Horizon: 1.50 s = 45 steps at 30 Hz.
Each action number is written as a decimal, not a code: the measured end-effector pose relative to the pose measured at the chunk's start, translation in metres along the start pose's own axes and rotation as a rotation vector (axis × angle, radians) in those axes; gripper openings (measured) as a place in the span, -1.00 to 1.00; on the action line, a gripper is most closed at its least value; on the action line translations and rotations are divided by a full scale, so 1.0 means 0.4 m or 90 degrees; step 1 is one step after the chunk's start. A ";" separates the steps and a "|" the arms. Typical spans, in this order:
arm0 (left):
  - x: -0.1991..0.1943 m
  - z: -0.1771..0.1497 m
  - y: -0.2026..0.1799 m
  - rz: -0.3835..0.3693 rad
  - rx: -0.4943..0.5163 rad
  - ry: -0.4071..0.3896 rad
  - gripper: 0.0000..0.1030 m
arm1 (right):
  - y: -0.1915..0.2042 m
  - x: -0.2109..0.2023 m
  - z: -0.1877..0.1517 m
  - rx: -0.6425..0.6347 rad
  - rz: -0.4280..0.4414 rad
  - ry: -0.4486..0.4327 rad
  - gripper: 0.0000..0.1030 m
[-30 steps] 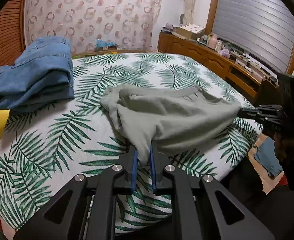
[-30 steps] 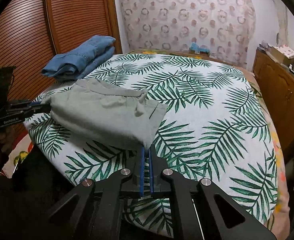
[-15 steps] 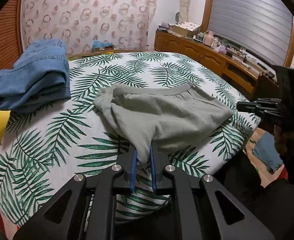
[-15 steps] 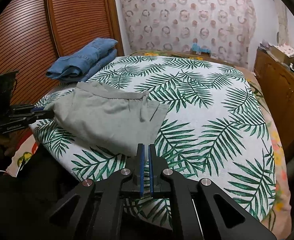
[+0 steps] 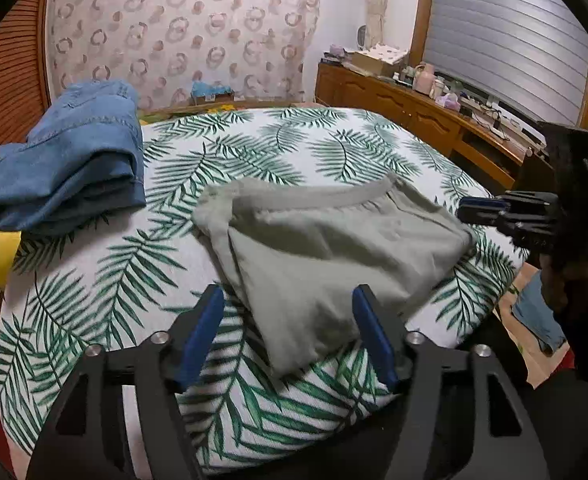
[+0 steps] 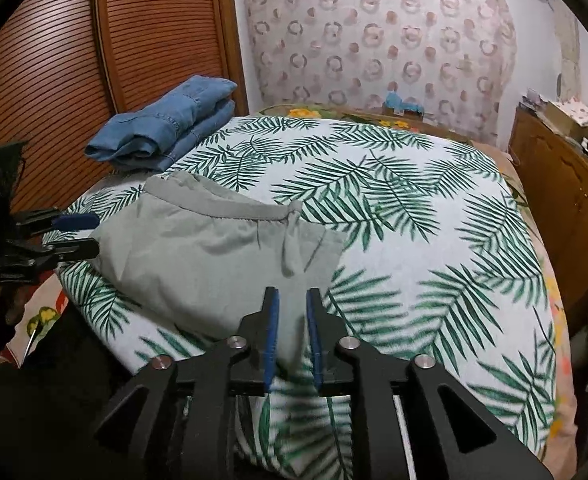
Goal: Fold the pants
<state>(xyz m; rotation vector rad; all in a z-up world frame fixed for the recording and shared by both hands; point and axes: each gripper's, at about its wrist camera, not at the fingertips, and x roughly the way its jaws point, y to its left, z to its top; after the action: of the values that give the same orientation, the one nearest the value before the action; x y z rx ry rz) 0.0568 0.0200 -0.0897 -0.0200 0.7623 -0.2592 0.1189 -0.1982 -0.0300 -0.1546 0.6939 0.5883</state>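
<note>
Two garments lie on the leaf-print bed (image 5: 301, 140): folded blue jeans (image 5: 70, 168) at upper left of the left wrist view, folded grey pants (image 5: 325, 248) at centre. No legible writing shows on either garment. Left gripper (image 5: 288, 330), lower centre: fingers (image 5: 204, 328) wide and opening, the pants' near corner between them, pads clear of the cloth. Right gripper (image 6: 292, 334), lower centre of its own view: fingers narrowly apart and opening, the pants' edge between them; contact with the cloth cannot be determined.
</note>
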 end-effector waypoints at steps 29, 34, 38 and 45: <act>0.113 0.151 0.034 -0.009 0.013 -0.004 -0.81 | -0.018 0.177 0.125 0.024 0.020 0.011 -0.91; 0.085 0.172 0.009 -0.001 0.026 -0.032 -0.81 | -0.028 0.124 0.122 0.042 -0.002 -0.042 -0.93; 0.111 0.170 0.011 0.020 0.028 -0.016 -0.80 | -0.019 0.146 0.116 0.033 -0.012 -0.021 -0.93; 0.117 0.152 0.030 0.026 0.008 -0.004 -0.65 | -0.011 0.182 0.113 0.027 -0.007 0.008 -0.92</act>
<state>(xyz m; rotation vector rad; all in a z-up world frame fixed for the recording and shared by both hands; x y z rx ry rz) 0.1336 0.0158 -0.0787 0.0077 0.7541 -0.2246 0.1912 -0.1537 -0.0423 -0.1225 0.7171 0.5620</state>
